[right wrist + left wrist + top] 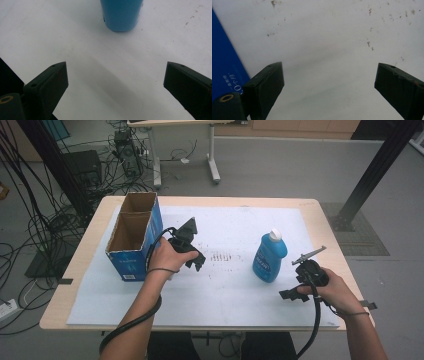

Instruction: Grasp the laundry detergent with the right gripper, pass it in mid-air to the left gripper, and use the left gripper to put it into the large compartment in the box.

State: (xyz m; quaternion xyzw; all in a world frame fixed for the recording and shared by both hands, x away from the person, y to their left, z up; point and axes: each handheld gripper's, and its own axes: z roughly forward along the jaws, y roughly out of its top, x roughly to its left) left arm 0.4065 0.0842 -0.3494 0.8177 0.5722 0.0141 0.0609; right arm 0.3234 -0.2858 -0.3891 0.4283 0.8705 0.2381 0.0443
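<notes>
We find the right gripper [115, 82] with its jaws spread wide and nothing between them; the blue bottle [121, 15] stands upright just ahead of it, apart from both pads. The left gripper [329, 85] likewise stands wide open and empty, over bare white sheet [324, 37], with the blue box [224, 67] at the edge of its view.

From the high view, the bottle [269, 257] sits on the right half of the sheet, near the right gripper [295, 294] and well apart from the box [134, 237], beside which the left gripper [192, 260] hovers.

Risk, in our judgement: the bottle is tall and narrow-based (its fill level cannot be told), so an off-centre approach or one pad arriving first could tip it over.

The right gripper view shows the bottle's base and its alignment with the jaws; the high view alone shows its white cap and the box's two open compartments.
</notes>
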